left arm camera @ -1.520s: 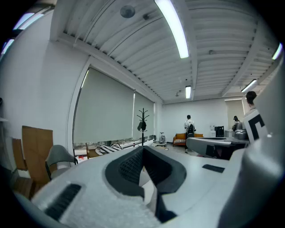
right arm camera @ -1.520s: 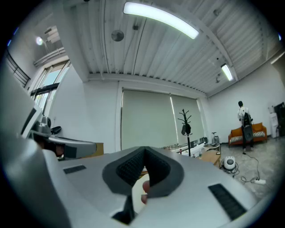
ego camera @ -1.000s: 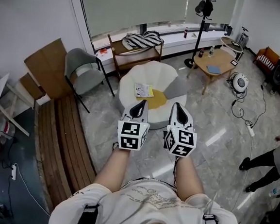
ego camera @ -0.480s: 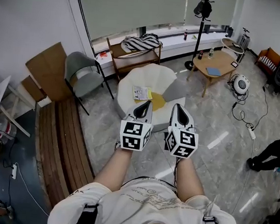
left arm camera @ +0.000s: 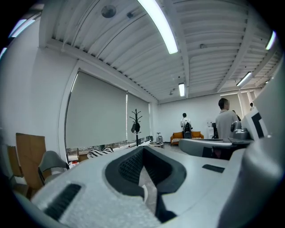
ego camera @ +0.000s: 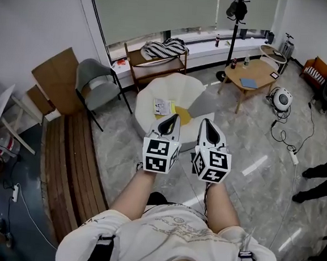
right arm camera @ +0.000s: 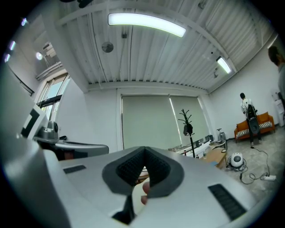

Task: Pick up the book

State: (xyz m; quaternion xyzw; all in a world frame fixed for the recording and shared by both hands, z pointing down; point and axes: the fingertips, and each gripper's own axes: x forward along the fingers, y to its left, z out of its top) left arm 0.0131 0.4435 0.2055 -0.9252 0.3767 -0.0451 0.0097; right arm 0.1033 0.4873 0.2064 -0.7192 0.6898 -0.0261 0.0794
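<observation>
Chair (ego camera: 96, 87): grey, far left, near the wall.
Pouf (ego camera: 153, 86): white, round, centre.
Book (ego camera: 163, 106): flat on the pouf, a yellow pad (ego camera: 183, 115) just right of it.
Left gripper (ego camera: 169, 121): clenched, empty, level, tips just near of the book.
Right gripper (ego camera: 205, 124): clenched, empty, beside the left one.
Table (ego camera: 257, 70): wooden, far right.

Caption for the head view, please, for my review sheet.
Left tongs and right tongs, both shut and empty, point toward the book lying on a round white seat.
</observation>
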